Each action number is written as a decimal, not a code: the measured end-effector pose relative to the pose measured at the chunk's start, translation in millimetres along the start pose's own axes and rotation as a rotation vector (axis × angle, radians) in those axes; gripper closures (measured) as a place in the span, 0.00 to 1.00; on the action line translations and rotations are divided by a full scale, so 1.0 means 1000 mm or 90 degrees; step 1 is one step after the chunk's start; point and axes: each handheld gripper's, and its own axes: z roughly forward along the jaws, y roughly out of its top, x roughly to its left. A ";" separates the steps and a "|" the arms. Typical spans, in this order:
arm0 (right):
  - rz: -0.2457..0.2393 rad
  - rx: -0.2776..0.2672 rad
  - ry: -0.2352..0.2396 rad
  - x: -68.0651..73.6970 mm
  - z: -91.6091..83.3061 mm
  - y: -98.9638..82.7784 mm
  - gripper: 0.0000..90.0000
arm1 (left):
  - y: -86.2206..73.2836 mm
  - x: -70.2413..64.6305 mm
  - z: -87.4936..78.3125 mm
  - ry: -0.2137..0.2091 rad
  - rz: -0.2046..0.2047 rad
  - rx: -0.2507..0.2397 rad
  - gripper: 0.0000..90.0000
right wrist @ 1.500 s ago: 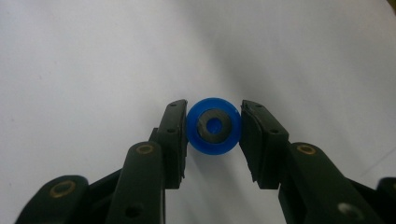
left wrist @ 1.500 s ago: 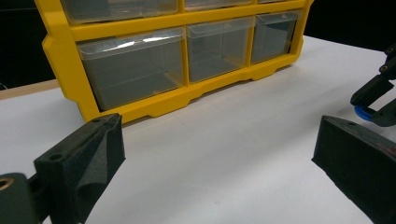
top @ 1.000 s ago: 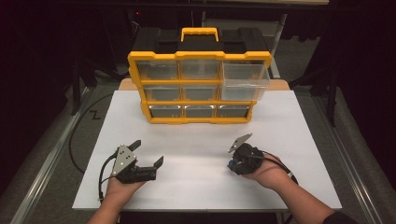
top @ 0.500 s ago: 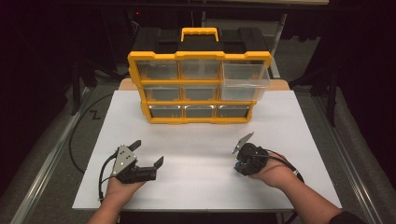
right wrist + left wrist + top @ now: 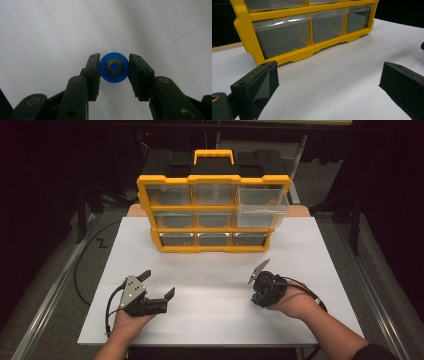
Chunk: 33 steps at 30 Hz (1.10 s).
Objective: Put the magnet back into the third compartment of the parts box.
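Tongs, R (image 5: 114, 67): clamped on blue wheel (image 5: 114, 67), shifted slightly since prev. frame, in front of organiser (image 5: 214, 215) w/ one drawer (image 5: 262, 206) out. L tongs (image 5: 159, 285) apart. Likely wheel goes to drawer next.

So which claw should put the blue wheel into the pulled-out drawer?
Right, probably: the right claw is clamped on the blue wheel, and the pulled-out drawer is on its side. The left claw is open, empty.
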 end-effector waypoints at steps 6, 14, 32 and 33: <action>-0.017 0.011 0.009 -0.001 -0.004 0.002 0.72 | 0.000 0.000 0.000 0.000 0.000 -0.002 0.03; -0.023 0.012 0.008 -0.002 -0.014 0.006 0.72 | 0.000 0.000 0.000 0.001 -0.001 -0.003 0.03; -0.046 0.040 0.005 -0.005 -0.037 0.016 0.72 | 0.000 0.000 -0.001 0.000 -0.001 -0.006 0.03; -0.045 0.038 0.006 -0.005 -0.038 0.016 0.72 | 0.000 0.000 -0.001 0.000 0.000 -0.005 0.03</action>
